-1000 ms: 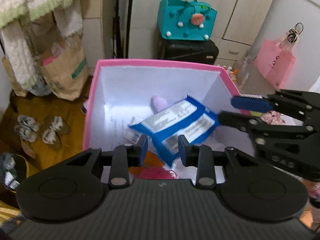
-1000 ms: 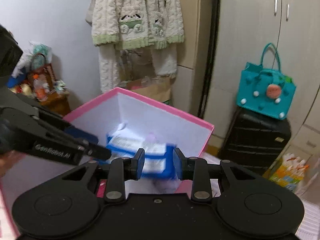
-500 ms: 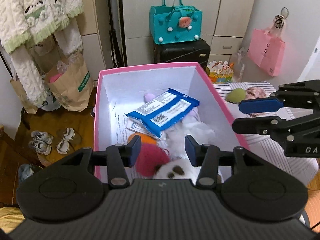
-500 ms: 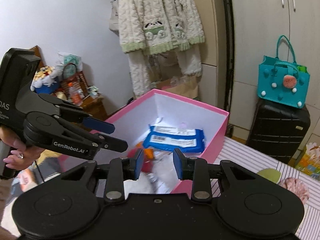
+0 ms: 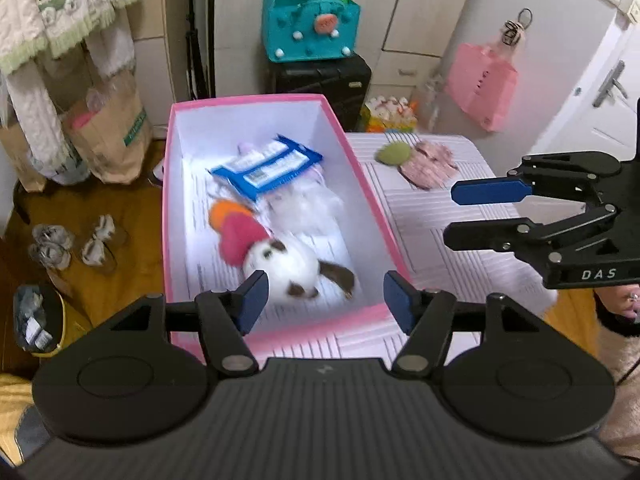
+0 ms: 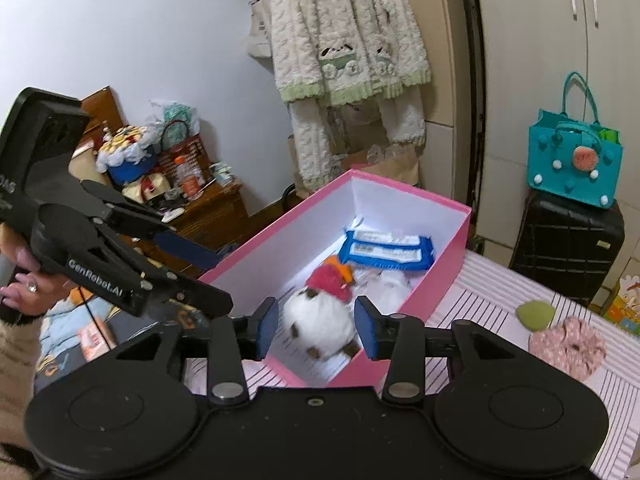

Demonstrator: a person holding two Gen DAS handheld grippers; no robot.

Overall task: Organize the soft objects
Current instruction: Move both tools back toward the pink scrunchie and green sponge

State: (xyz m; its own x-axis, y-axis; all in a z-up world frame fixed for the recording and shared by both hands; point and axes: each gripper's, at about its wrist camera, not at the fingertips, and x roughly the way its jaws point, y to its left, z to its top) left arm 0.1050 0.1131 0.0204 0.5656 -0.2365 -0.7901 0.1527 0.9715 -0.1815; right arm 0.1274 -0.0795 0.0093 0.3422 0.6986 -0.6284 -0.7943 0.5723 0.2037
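A pink box (image 5: 372, 216) with white walls stands on the striped table. In it lie a blue wipes pack (image 5: 266, 166), a white-and-brown plush (image 5: 296, 266), a red and orange plush (image 5: 238, 230) and a white fluffy item (image 5: 308, 204). My left gripper (image 5: 322, 304) is open and empty above the box's near end. My right gripper (image 6: 316, 326) is open and empty, also above the box (image 6: 444, 256), with the plush (image 6: 320, 316) between its fingers in view. A green pad (image 5: 394, 154) and a pink scrunchie (image 5: 428, 162) lie on the table beside the box.
A striped cloth covers the table (image 5: 452, 232). A black suitcase (image 5: 320, 80) with a teal bag (image 5: 310, 26) stands behind. A paper bag (image 5: 108, 136) and slippers (image 5: 68, 240) are on the wooden floor at left. A pink bag (image 5: 482, 82) hangs at right.
Both grippers have pulled back and up from the box and opened wider. The blue wipes pack now lies at rest in the box's far end.
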